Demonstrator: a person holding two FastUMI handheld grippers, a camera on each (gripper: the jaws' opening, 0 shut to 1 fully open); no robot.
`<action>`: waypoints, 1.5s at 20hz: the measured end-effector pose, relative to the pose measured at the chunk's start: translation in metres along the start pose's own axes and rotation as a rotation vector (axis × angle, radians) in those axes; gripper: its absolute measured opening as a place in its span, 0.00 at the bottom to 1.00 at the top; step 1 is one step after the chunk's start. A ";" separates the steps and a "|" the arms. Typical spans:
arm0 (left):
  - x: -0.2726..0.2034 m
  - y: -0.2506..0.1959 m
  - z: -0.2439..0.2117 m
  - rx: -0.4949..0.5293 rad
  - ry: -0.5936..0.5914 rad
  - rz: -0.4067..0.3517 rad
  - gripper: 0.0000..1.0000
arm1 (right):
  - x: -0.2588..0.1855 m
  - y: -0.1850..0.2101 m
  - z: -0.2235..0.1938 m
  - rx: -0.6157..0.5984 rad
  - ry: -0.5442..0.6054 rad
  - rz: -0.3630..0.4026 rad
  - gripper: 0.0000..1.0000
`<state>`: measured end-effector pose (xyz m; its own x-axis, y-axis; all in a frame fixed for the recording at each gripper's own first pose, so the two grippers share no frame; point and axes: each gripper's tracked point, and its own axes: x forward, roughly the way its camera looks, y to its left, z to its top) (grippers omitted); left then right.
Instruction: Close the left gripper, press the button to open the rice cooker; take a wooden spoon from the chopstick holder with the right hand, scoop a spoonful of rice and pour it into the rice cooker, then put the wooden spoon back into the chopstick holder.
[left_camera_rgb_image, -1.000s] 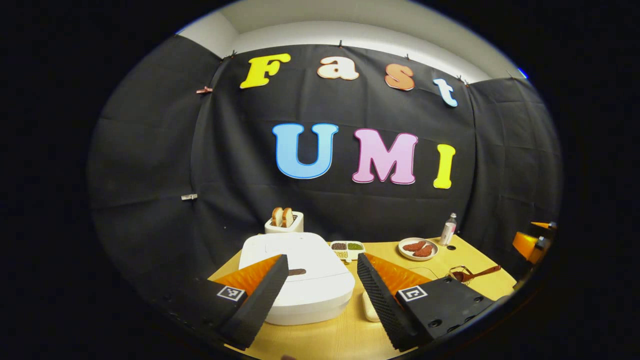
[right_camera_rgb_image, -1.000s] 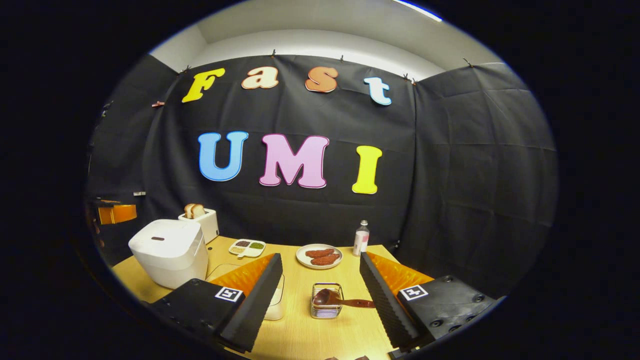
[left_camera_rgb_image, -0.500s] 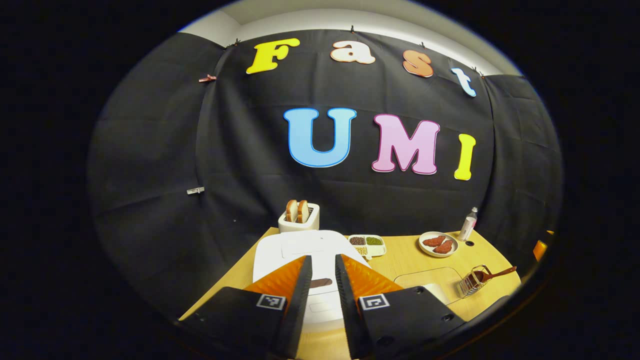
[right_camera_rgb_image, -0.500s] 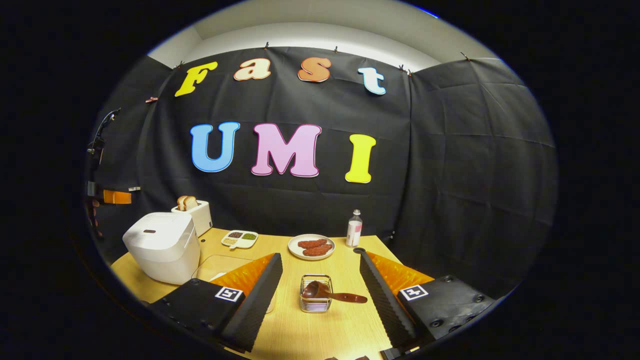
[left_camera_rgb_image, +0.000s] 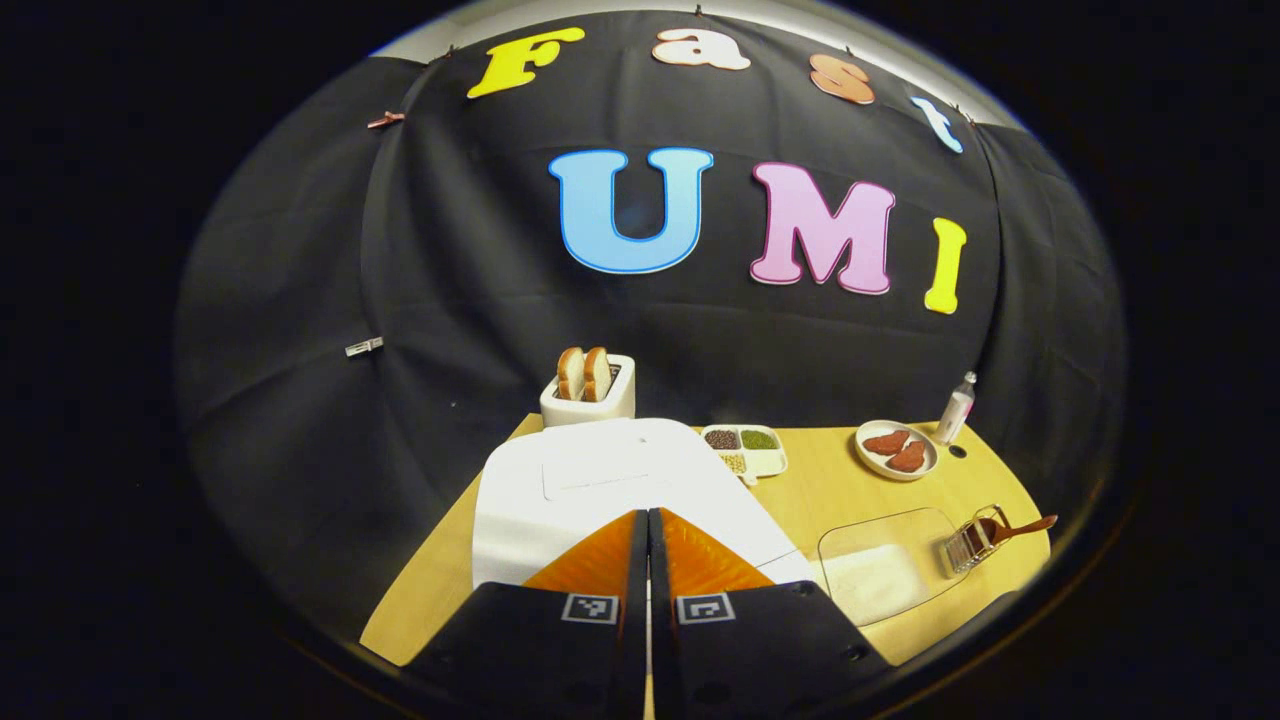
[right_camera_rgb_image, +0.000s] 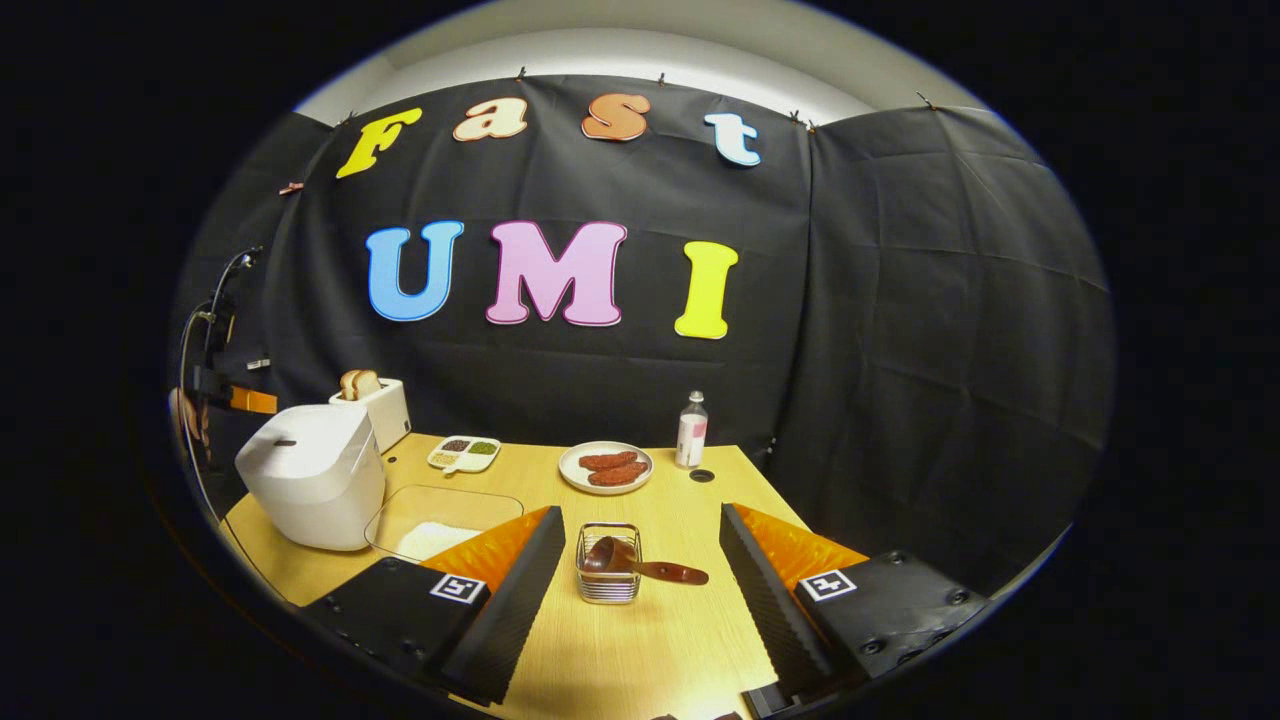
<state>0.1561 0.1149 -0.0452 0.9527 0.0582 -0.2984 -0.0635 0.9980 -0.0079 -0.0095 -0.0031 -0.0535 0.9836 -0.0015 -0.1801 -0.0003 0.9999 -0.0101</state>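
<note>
jaws: left gripper (left_camera_rgb_image: 648, 515) pressed together over smooth white rice cooker (left_camera_rgb_image: 600, 480) — right gripper (right_camera_rgb_image: 640, 540) spread, wire chopstick holder (right_camera_rgb_image: 609, 578) between.

A toaster (right_camera_rgb_image: 380, 408) holding 2 bread slices (right_camera_rgb_image: 359, 383), a 4-part grain dish (right_camera_rgb_image: 464, 453), a plate of sausages (right_camera_rgb_image: 605, 467) and a bottle (right_camera_rgb_image: 691, 430) line the worktop (right_camera_rgb_image: 660, 640) beyond the tool.

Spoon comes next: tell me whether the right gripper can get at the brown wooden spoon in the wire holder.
Probably yes: the right gripper is open, with the brown wooden spoon lying across the wire holder straight ahead, nothing between.
</note>
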 end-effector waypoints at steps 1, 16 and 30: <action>0.006 -0.001 -0.006 -0.007 0.025 -0.005 0.07 | 0.000 -0.001 -0.002 -0.003 0.007 0.001 0.98; 0.017 -0.004 -0.045 -0.053 0.093 0.038 0.08 | 0.007 -0.015 -0.016 0.060 0.037 -0.005 0.98; -0.076 -0.064 0.062 0.068 -0.322 0.047 0.08 | 0.016 -0.019 -0.039 0.158 0.113 -0.002 0.98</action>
<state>0.1056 0.0483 0.0369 0.9949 0.0985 0.0199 -0.0996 0.9929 0.0654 -0.0008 -0.0226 -0.0942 0.9572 0.0038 -0.2895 0.0392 0.9890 0.1424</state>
